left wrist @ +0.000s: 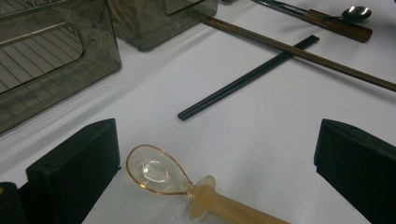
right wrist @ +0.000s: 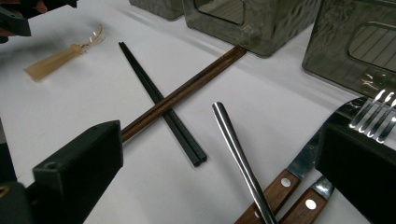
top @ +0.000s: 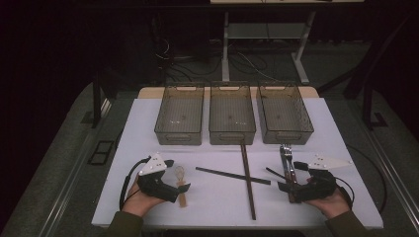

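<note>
Two grippers rest low on the white table (top: 148, 123), both w/ fingers spread wide, nothing between the pads. Left gripper (top: 182, 183) sits at the near left; the clear spoon (top: 181, 185) lies just by its fingertips. In the left gripper view the spoon's bowl (left wrist: 154, 170) sits close to one finger (left wrist: 74, 168), not touching as far as I can tell. In the high view its long axis runs roughly near-to-far, bowl toward the bins, amber handle toward the person.

Right gripper (top: 289, 176) sits at the near right over the wood-handled cutlery (top: 289, 165), which also runs near-to-far, fork tines toward the right bin (top: 284, 114). A steel handle (right wrist: 240, 158) rises between its fingers in the right gripper view; contact can't be told.

Mid table: brown chopsticks (top: 248, 177) run near-to-far, far end just by the middle bin (top: 231, 114); black chopsticks (top: 232, 176) lie crosswise, roughly left-right, crossing the brown pair. Left bin (top: 180, 116) stands beside the others along the far edge.
</note>
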### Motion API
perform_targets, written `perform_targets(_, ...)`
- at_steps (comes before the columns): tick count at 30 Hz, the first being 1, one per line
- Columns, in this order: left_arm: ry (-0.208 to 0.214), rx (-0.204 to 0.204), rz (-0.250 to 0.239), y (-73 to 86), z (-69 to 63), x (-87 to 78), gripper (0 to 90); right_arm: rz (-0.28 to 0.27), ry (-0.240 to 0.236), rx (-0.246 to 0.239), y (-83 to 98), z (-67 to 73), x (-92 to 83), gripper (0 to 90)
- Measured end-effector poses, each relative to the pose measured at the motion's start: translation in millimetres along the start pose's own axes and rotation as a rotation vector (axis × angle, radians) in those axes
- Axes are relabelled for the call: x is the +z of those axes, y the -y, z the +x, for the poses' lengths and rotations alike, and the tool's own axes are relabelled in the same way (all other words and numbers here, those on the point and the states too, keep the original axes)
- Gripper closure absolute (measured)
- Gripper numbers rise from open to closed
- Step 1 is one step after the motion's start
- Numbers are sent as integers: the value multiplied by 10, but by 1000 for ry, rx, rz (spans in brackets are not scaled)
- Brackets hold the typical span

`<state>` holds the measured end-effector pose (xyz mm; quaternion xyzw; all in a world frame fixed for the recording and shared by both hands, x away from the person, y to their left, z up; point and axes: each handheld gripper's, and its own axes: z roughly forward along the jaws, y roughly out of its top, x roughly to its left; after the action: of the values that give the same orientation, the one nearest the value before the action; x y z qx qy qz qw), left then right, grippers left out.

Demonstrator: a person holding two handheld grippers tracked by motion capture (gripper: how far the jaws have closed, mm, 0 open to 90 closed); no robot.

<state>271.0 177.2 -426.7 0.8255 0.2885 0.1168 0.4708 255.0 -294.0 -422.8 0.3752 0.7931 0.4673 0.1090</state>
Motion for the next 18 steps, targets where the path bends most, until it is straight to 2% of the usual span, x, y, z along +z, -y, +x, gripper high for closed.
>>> perform_targets(7,3,-10,-15,-9,-5,2,0,12,-25,9,-63,-19,14,9)
perform_targets(12,2,3,-12,-29,-19,6,0,28,-23,-6,-142,-21,73,9)
perform_targets(18,10,-12,-16,1,-11,8,0,36,-31,-1,-202,-21,122,57)
